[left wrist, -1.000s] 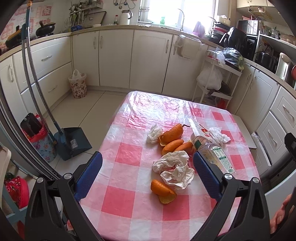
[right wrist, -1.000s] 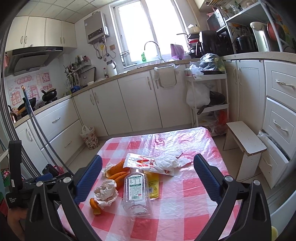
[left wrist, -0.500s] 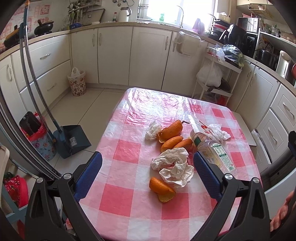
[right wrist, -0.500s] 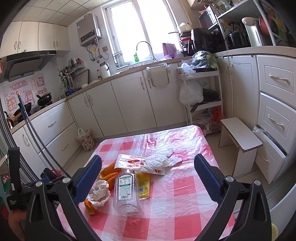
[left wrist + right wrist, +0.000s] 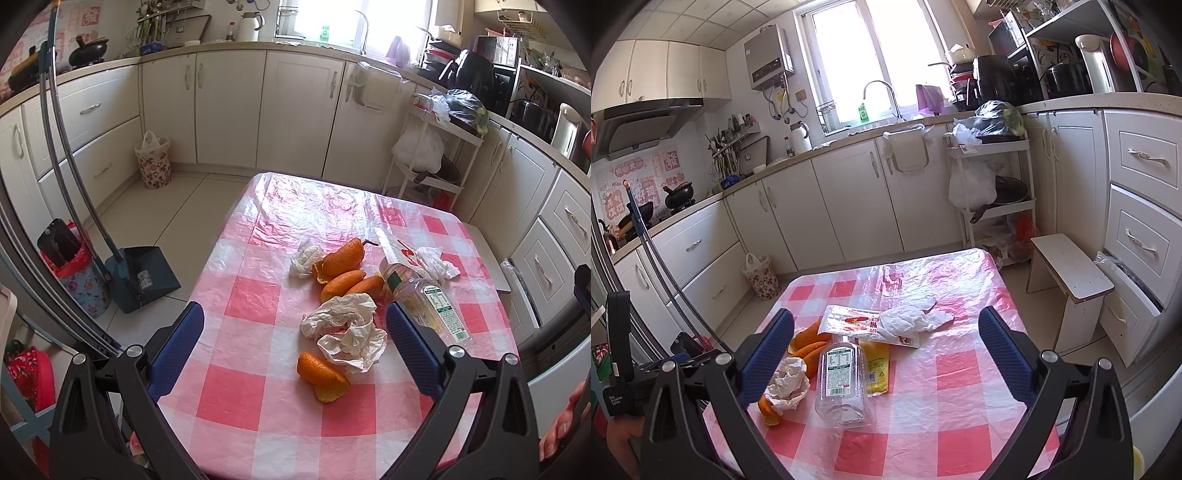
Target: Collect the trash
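Note:
Trash lies on a table with a pink-and-white checked cloth (image 5: 255, 295): orange peels (image 5: 341, 262), crumpled tissues (image 5: 347, 328), a clear plastic bottle (image 5: 428, 306) on its side, a yellow sachet (image 5: 875, 363) and a red-and-white wrapper (image 5: 864, 323) with a tissue on it. My left gripper (image 5: 295, 347) hovers open above the near edge, the tissues and a peel (image 5: 321, 373) between its blue pads. My right gripper (image 5: 886, 354) is open too, above the bottle (image 5: 842, 380), holding nothing.
A small flowered bin (image 5: 153, 158) stands by the far cabinets. A dustpan (image 5: 144, 277) and broom handles lean at the left beside another lined bin (image 5: 74, 273). A white stool (image 5: 1067, 269) and a rack (image 5: 993, 192) stand right of the table.
Both grippers have drifted a little forward and lower over the table, so the trash sits slightly nearer in view. Both remain open; nothing on the table has moved.

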`<state>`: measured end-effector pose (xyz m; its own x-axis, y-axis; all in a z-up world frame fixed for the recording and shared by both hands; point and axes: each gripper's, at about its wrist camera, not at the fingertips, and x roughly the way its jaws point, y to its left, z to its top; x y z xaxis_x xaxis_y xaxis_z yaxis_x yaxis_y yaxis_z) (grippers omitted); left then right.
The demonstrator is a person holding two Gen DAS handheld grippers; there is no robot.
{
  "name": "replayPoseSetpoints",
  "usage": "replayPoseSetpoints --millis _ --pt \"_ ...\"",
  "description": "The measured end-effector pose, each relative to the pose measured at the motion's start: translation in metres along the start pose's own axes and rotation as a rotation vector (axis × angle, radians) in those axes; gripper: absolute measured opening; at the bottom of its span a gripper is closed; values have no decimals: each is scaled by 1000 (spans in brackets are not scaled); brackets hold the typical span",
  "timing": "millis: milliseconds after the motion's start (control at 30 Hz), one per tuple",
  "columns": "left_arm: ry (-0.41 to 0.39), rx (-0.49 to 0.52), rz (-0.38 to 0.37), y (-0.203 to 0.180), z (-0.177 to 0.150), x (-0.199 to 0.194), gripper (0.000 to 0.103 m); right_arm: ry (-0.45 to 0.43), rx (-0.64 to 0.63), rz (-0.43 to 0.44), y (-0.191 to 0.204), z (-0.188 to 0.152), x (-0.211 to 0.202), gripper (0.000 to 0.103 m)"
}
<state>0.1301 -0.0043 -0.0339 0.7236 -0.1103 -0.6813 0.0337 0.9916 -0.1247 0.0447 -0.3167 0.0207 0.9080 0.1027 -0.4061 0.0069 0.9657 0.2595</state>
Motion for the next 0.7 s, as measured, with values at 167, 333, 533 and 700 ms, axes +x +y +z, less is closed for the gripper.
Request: replayPoseSetpoints --millis 167,333,533,700 --pt "0 1 0 0 0 0 95 9 -8 -1 1 0 1 96" --pt "0 0 0 1 0 -1 95 16 -19 -3 4 0 3 96" --pt "0 -5 1 3 -1 -1 95 24 -30 -6 7 0 5 96" --pt "-1 -3 2 4 -2 -1 95 32 -46 -9 10 -1 7 96"
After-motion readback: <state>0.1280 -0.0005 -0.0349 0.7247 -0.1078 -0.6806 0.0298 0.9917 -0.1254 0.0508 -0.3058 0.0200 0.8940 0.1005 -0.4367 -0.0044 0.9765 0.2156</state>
